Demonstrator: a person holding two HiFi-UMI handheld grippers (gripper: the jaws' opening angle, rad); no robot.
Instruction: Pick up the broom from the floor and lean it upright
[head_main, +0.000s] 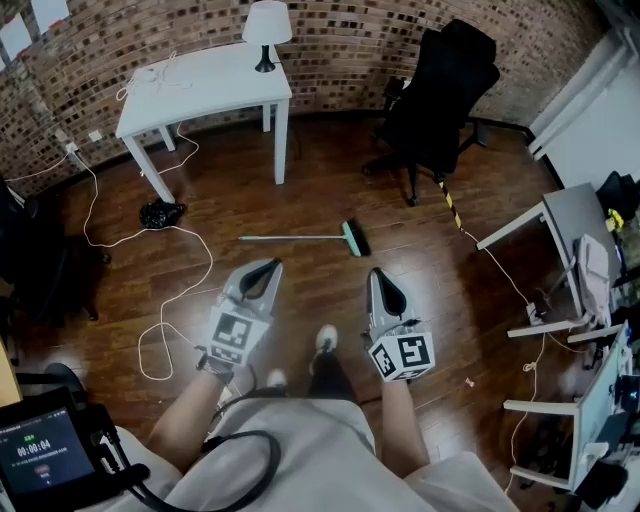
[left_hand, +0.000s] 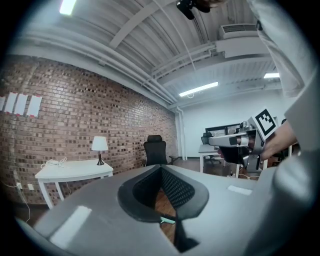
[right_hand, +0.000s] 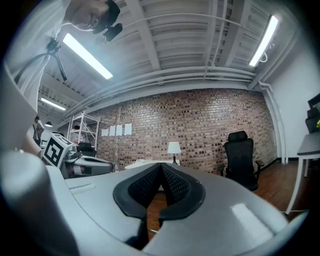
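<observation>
The broom lies flat on the wooden floor, its teal handle pointing left and its dark head at the right. Both grippers are held level short of it, over the person's feet. My left gripper has its jaws together with nothing between them, near the middle of the handle. My right gripper is likewise shut and empty, just below the broom's head. In the left gripper view a sliver of teal handle shows under the closed jaws. The right gripper view shows closed jaws and brick wall beyond.
A white table with a lamp stands at the back left, a black office chair at the back right. White cables loop over the floor at left, near a black bundle. Grey desks line the right side.
</observation>
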